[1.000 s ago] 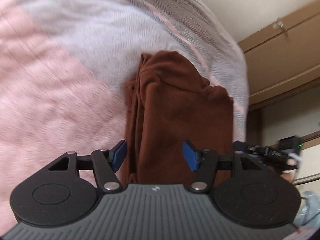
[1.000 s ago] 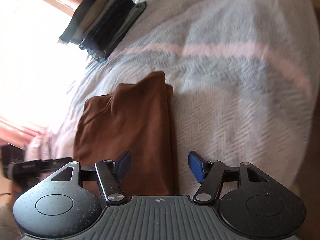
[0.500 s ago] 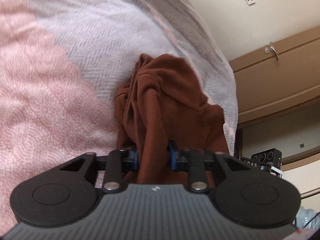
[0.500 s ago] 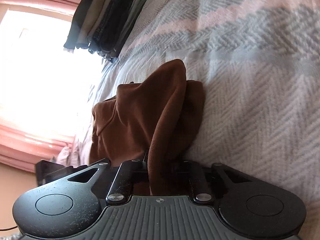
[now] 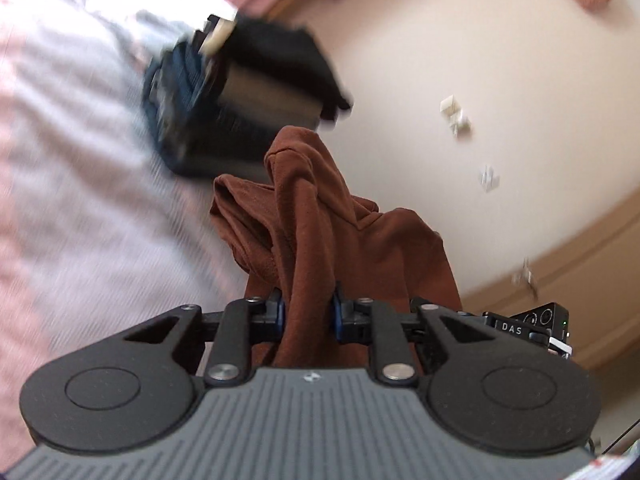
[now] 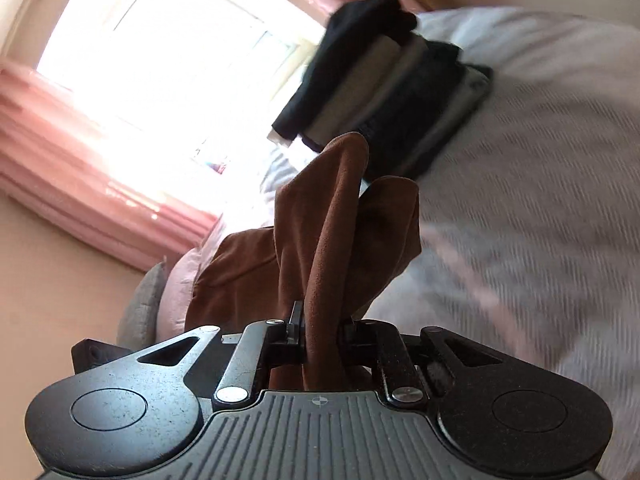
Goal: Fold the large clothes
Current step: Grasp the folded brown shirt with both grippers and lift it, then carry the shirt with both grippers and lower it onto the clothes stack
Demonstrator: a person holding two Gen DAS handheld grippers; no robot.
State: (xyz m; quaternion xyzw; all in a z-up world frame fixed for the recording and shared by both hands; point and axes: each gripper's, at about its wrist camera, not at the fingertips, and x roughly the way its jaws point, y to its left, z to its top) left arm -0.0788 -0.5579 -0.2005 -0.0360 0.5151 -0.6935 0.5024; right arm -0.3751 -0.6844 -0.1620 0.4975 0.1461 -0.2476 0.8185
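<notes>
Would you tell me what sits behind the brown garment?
A stack of folded dark clothes on the bedspread; the brown garment covers the stack's near lower edge.

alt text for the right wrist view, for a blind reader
The right hand-held gripper is shut on a bunched brown garment, lifted above a pale striped bedspread. Beyond it sits a stack of folded dark clothes, beside a bright window with pink curtains.

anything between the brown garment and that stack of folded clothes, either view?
Nothing visible. Both grippers, left and right, are shut on the brown garment, lifted off the bedspread. The stack of folded clothes lies straight ahead, only bare bedspread before it.
</notes>
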